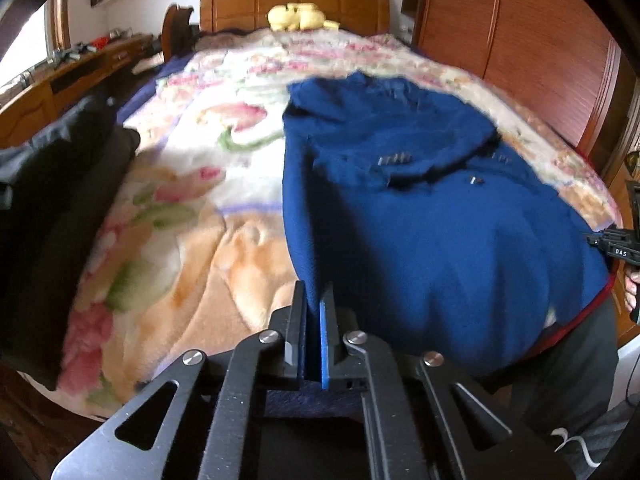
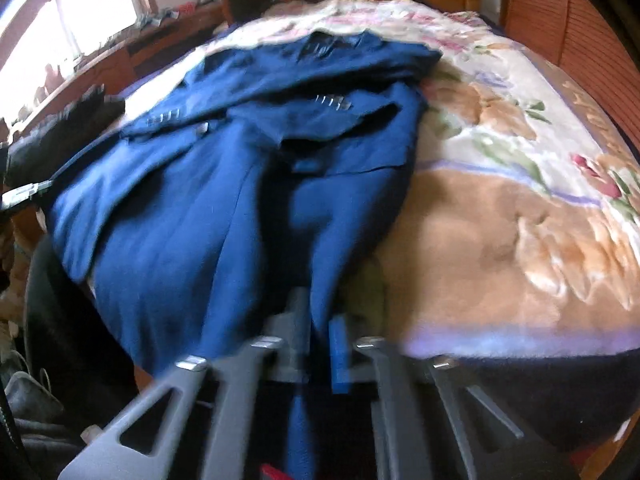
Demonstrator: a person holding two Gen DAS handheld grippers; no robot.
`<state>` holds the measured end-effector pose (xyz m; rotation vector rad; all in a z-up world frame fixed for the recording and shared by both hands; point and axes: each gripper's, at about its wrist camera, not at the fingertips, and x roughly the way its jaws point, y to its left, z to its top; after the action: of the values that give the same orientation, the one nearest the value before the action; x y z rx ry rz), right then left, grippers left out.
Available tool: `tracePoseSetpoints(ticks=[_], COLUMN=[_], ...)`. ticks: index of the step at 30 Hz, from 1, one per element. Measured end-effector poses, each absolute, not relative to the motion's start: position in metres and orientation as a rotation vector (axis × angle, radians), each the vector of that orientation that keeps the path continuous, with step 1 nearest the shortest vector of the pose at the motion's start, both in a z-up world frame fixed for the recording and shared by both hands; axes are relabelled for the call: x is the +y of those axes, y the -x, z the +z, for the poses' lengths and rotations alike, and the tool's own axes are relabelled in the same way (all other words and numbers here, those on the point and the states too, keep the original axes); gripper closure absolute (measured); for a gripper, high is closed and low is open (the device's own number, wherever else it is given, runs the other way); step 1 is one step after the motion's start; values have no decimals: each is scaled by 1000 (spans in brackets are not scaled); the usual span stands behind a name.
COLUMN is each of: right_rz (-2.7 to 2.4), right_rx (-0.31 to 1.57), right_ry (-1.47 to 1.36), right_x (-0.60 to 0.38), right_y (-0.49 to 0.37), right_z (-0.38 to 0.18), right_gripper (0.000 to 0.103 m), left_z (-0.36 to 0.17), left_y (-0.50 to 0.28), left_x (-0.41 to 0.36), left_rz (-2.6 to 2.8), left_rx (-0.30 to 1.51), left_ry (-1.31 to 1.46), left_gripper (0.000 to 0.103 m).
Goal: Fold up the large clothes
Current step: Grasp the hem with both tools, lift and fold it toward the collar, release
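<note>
A large blue jacket (image 1: 420, 208) with silver buttons lies on the floral blanket (image 1: 192, 208), collar toward the headboard, sleeves folded across its front. My left gripper (image 1: 314, 300) is shut on the jacket's near left hem edge. In the right wrist view the jacket (image 2: 224, 200) hangs over the bed's near edge, and my right gripper (image 2: 320, 332) is shut on its near right hem; this view is blurred. The right gripper also shows at the far right of the left wrist view (image 1: 620, 248).
A dark garment (image 1: 52, 208) lies at the blanket's left edge. A yellow plush toy (image 1: 298, 18) sits by the wooden headboard (image 1: 296, 2). A wooden wardrobe (image 1: 532, 52) stands on the right and a cluttered wooden desk (image 1: 80, 68) on the left. The blanket (image 2: 512, 200) spreads right of the jacket.
</note>
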<state>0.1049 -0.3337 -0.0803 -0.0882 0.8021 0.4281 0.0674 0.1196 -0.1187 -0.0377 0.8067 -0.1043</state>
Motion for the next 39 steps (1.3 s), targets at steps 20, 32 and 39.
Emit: tracePoseSetpoints(ticks=[20,32,39], right_rz=[398,334,298], right_rx=[299,203,355], right_ry=[26,35,137], right_x=[-401,-445,-416], right_y=[0,18,-97], right_z=[95,139,97], right_gripper=[99,99,99], left_z=[74,122,48], left_y=[-20,-59,-175], left_x=[82,74,83], left_rz=[-208,-193,-106], left_rx=[350,295,460], left_ry=[13,-60,-59], left_gripper=[99,99,99])
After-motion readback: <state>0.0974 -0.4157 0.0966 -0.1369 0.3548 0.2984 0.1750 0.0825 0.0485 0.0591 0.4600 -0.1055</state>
